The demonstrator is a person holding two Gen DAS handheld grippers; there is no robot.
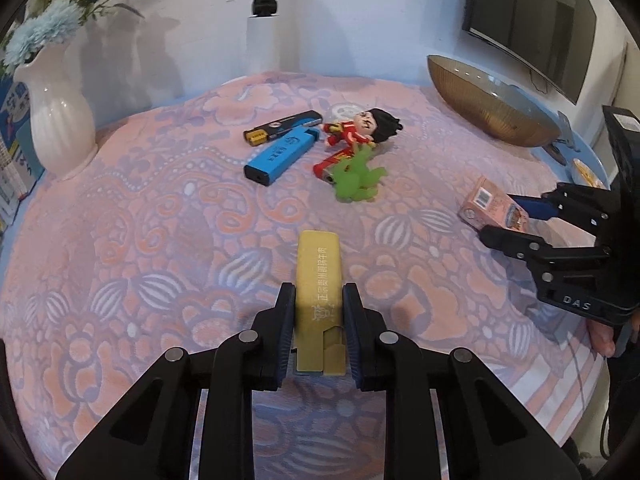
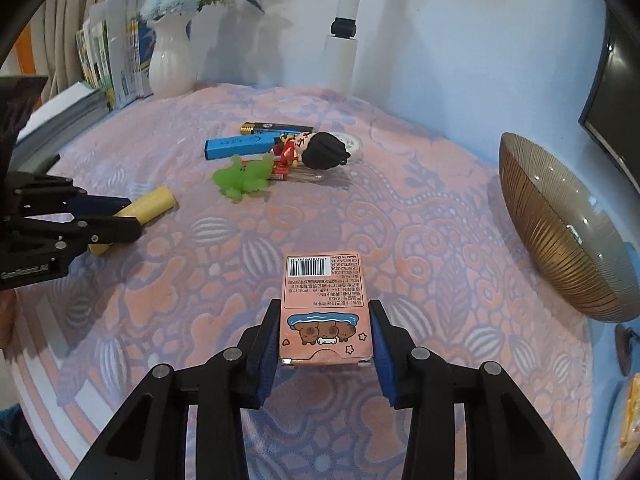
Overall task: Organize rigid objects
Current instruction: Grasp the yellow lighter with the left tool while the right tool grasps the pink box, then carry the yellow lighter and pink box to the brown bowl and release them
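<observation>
**Both tools gripping, centre pile untouched**

Now the left tool [image 1: 319, 312] is clamped on a yellow box [image 1: 319, 276], its pads pressed against the box's long sides near the near end; the far end juts forward over the patterned cloth [image 1: 160, 240]. The right tool [image 2: 326, 330] is clenched on a pink carton [image 2: 325, 304] the same way (barcode end pointing away from the camera), with both pads flat against the carton's sides.

Ahead of each tool lies a bare stretch of cloth before the cluster at the middle of the table. That cluster holds a blue lighter [image 1: 282, 152], a black lighter [image 1: 282, 124] just behind it, a red-suited doll [image 1: 360, 130] with black hair lying on its side, and a green toy [image 1: 356, 182] touching the doll's legs.

Out at the edges, a brown ribbed bowl [image 2: 560, 232] sits tilted near the table's right rim, well apart from the cluster, with open cloth between it and the pink carton. A white vase [image 1: 56, 112] of blue flowers stands at the far left edge, against books [image 2: 116, 60]. A dark screen [image 1: 532, 20] hangs on the wall behind the bowl.
</observation>
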